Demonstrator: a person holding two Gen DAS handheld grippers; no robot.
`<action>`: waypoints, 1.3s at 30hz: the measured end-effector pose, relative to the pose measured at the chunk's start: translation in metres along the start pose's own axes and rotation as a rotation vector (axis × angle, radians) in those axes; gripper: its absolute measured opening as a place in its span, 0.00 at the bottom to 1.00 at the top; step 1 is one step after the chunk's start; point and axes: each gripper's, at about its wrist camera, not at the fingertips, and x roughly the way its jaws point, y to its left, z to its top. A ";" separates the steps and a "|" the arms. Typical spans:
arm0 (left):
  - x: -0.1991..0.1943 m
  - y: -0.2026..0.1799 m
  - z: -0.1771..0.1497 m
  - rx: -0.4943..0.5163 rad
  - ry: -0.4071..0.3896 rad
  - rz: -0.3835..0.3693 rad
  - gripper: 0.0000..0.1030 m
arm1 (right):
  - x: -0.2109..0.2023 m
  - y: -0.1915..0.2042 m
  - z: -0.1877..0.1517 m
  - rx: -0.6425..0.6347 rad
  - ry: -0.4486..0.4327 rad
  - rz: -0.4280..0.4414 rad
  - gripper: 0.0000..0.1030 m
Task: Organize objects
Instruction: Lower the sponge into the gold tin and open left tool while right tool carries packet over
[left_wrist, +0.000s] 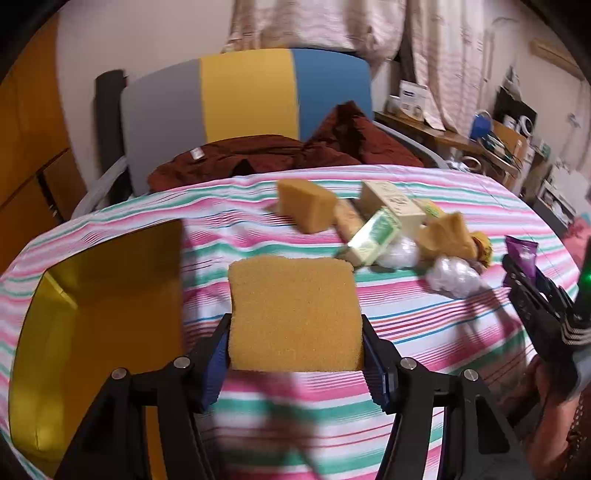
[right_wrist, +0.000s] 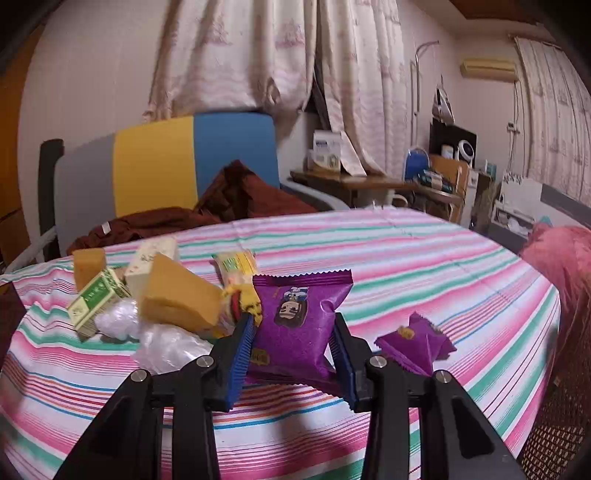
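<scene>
A yellow sponge (left_wrist: 293, 314) sat clamped in the left tool (left_wrist: 295, 354), just beside the yellow bin (left_wrist: 92, 332). The right tool (right_wrist: 293, 350) gripped a purple snack packet (right_wrist: 299, 317) above the striped bench (right_wrist: 424, 258). A mixed pile (right_wrist: 155, 299) and another purple packet (right_wrist: 415, 341) remained unsorted; most work seemed left.

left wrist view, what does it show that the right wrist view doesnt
Only the left wrist view shows the gold box and the left tool clamping a yellow sponge.

Only the right wrist view shows the small purple packet lying on the cloth.

Both show the striped tablecloth, the green carton in the pile, and the purple snack packet held by the right tool.
</scene>
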 end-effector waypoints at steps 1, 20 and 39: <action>-0.003 0.010 -0.002 -0.020 0.001 0.011 0.61 | -0.001 0.002 0.001 -0.007 -0.008 0.001 0.40; -0.017 0.173 -0.061 -0.305 0.091 0.164 0.62 | -0.033 0.039 0.002 -0.044 0.039 0.134 0.40; -0.020 0.243 -0.095 -0.370 0.181 0.234 0.63 | -0.127 0.235 0.012 -0.269 0.167 0.786 0.40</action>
